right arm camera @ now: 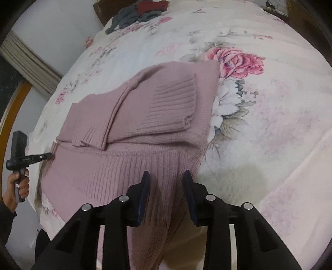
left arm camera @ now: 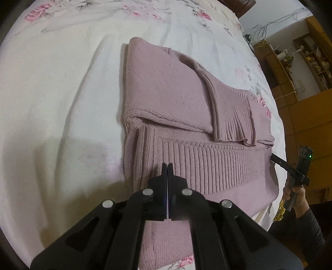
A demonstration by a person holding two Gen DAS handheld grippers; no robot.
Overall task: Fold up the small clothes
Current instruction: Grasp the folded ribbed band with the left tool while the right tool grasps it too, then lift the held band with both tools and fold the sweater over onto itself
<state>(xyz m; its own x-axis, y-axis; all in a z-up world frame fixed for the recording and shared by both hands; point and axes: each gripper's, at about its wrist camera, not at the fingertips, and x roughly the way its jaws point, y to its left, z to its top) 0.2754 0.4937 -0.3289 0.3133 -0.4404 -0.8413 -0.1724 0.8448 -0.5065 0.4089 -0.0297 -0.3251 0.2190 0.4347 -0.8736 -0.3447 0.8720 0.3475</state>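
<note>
A pink knit sweater [left arm camera: 176, 93] lies partly folded on the floral bedspread [left arm camera: 51, 93], with both sleeves laid across its body and the ribbed hem nearest me. My left gripper [left arm camera: 167, 165] is shut, its tips resting over the left part of the ribbed hem [left arm camera: 207, 162]; I see no fabric between the pads. My right gripper [right arm camera: 166, 175] is open over the right end of the hem [right arm camera: 166, 162], and sweater [right arm camera: 145, 99] fabric rises between its fingers. Each gripper shows in the other's view: the right gripper [left arm camera: 274, 158] and the left gripper [right arm camera: 48, 154], both at the hem's edges.
A pile of dark grey and red clothes [right arm camera: 137, 12] sits at the far end of the bed. A hand [right arm camera: 19, 184] holds the left gripper's handle beyond the bed edge. Wooden shelves and cabinets [left arm camera: 300, 68] stand to the right of the bed.
</note>
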